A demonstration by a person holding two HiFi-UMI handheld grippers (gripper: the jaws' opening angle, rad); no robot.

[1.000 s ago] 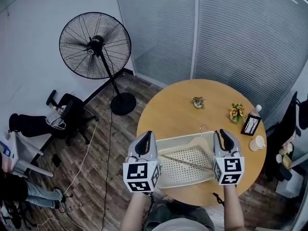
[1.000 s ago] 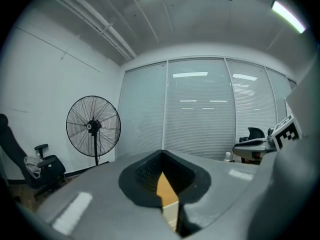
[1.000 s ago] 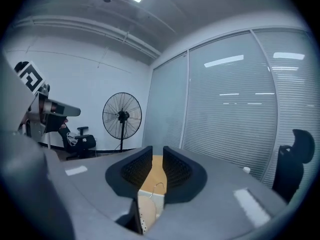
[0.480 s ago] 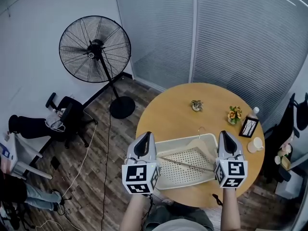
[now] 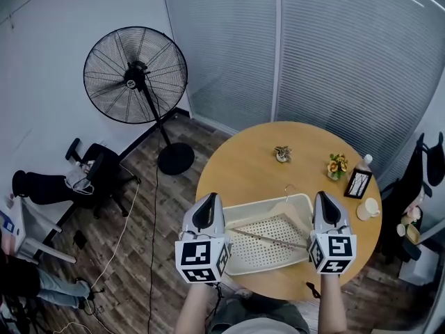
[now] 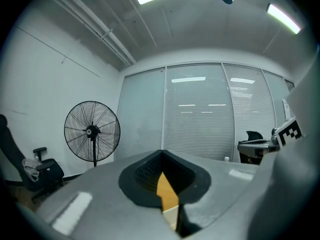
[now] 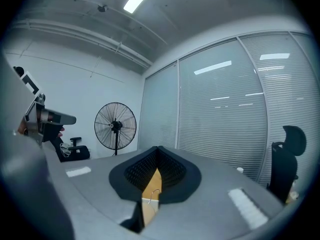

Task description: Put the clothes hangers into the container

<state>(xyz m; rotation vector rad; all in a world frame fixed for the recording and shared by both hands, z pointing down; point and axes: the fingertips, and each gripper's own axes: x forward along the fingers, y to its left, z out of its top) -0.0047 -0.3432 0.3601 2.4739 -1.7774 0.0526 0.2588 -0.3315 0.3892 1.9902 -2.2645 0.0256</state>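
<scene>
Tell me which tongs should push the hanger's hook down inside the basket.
Right, probably. The hook pokes over the far rim of the basket, nearer the right tongs, and shows straight ahead in the right gripper view. The left tongs are farther away. Both are shut.

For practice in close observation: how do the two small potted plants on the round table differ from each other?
The green plant shows no blooms, while the flowering plant bears yellow-orange flowers. The green plant stands alone nearer the middle of the table. The flowering plant stands close to a framed card and a bottle, towards the edge. Both are small and upright, and both stand beyond the white basket, outside it.
</scene>
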